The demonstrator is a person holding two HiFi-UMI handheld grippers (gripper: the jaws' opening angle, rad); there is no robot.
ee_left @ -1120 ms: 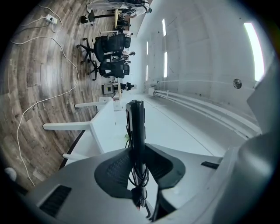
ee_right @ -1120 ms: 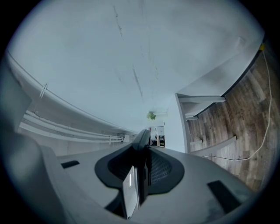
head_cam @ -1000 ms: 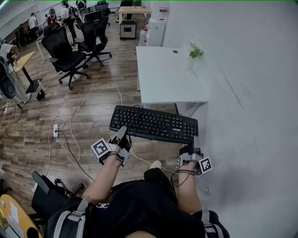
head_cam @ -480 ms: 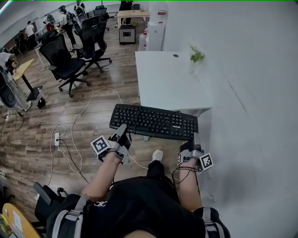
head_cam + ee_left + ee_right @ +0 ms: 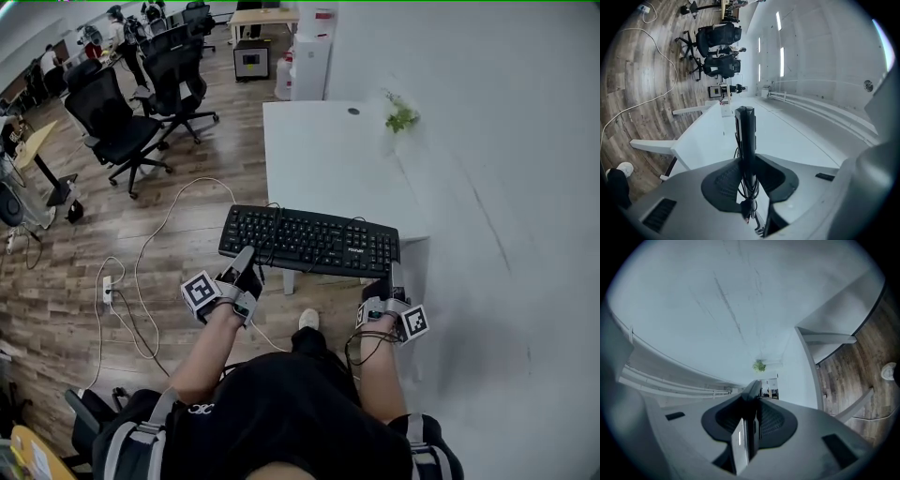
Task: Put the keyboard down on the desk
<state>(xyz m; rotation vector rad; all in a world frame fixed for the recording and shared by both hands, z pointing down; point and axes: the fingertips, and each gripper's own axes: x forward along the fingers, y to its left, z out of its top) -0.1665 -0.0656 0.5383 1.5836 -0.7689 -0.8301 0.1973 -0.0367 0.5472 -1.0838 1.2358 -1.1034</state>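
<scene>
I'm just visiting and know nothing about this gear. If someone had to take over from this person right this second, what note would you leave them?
Left gripper: shut on the near-left edge of the keyboard, with its cable hanging between the jaws.
Right gripper: shut on the keyboard's right end.
Where: the keyboard is held level in the air at the near edge of the white desk. A small plant sits at the desk's far right.
Done: keyboard lifted and brought to the desk.
Left: move it over the desktop, lower it flat, open both grippers.
</scene>
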